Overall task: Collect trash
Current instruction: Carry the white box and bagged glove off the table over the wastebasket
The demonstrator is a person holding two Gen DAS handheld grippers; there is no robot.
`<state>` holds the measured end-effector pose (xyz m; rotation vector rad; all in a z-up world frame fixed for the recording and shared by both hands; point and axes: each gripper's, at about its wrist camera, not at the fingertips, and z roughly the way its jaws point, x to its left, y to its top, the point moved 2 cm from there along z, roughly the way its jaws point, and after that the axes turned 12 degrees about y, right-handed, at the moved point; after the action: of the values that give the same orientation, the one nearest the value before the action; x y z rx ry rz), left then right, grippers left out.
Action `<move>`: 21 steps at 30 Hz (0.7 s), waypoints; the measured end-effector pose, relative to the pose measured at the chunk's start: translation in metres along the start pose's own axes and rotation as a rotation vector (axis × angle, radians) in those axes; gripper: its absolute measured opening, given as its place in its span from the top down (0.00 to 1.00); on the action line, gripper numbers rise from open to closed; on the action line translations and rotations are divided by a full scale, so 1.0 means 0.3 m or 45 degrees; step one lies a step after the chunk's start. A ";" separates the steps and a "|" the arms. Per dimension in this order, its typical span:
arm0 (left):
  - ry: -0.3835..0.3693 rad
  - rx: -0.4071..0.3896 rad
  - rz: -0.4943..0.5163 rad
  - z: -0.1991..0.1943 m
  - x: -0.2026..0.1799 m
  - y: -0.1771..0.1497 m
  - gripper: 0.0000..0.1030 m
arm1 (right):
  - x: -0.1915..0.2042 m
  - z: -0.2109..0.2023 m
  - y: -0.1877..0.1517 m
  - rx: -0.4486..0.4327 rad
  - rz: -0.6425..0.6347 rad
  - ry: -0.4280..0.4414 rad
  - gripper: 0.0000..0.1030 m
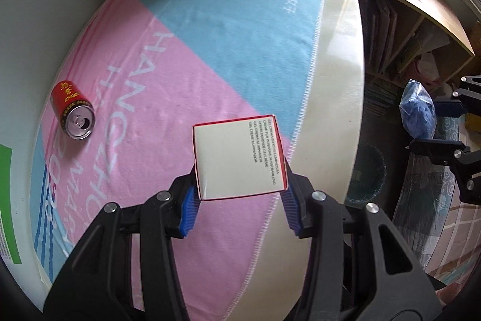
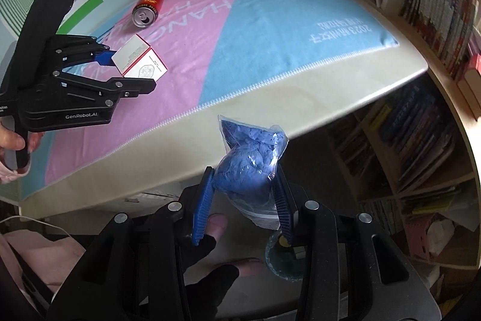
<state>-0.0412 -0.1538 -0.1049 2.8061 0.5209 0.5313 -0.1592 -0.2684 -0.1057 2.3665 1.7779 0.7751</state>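
Observation:
My left gripper is shut on a white carton with red edges, held above the pink and blue cloth near the table's right edge. From the right wrist view the same left gripper and carton show at the left. A clear bag of crumpled blue material hangs past the table's edge, with my right gripper shut on it. In the left wrist view that bag and the right gripper sit at the far right. A red drink can lies on its side on the cloth, far left.
A pink and blue cloth covers the pale round table. A teal waste bin stands on the floor below the right gripper, also seen beside the table. Bookshelves ring the far side. A person's hand holds the left gripper.

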 end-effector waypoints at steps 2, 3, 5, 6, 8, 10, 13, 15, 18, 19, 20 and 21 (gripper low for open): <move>-0.011 -0.003 0.037 -0.013 -0.067 0.004 0.57 | -0.032 -0.028 -0.058 -0.009 0.033 -0.010 0.62; -0.018 -0.004 0.062 -0.021 -0.110 0.007 0.57 | -0.051 -0.044 -0.089 -0.014 0.053 -0.015 0.62; -0.034 -0.009 0.112 -0.035 -0.191 0.013 0.57 | -0.092 -0.075 -0.154 -0.023 0.103 -0.023 0.62; -0.038 -0.012 0.134 -0.040 -0.224 0.015 0.57 | -0.110 -0.085 -0.178 -0.026 0.122 -0.028 0.62; -0.055 -0.017 0.182 -0.054 -0.305 0.021 0.57 | -0.148 -0.112 -0.244 -0.031 0.171 -0.040 0.62; -0.067 -0.019 0.218 -0.067 -0.372 0.024 0.57 | -0.176 -0.132 -0.297 -0.033 0.207 -0.049 0.62; -0.090 -0.024 0.273 -0.085 -0.474 0.025 0.57 | -0.216 -0.160 -0.385 -0.026 0.259 -0.061 0.62; -0.107 -0.025 0.311 -0.094 -0.542 0.025 0.57 | -0.243 -0.175 -0.437 -0.018 0.290 -0.070 0.62; -0.123 -0.025 0.360 -0.101 -0.621 0.020 0.57 | -0.280 -0.192 -0.502 -0.013 0.343 -0.073 0.62; -0.128 -0.025 0.373 -0.102 -0.646 0.018 0.57 | -0.287 -0.197 -0.517 -0.011 0.353 -0.073 0.62; -0.133 -0.024 0.386 -0.104 -0.671 0.018 0.57 | -0.296 -0.200 -0.535 -0.010 0.367 -0.071 0.62; -0.142 -0.020 0.399 -0.106 -0.699 0.016 0.57 | -0.306 -0.203 -0.553 -0.009 0.379 -0.070 0.62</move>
<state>-0.2346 -0.2338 -0.1389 2.8962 0.0527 0.4294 -0.3497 -0.3132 -0.1436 2.6555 1.4176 0.7346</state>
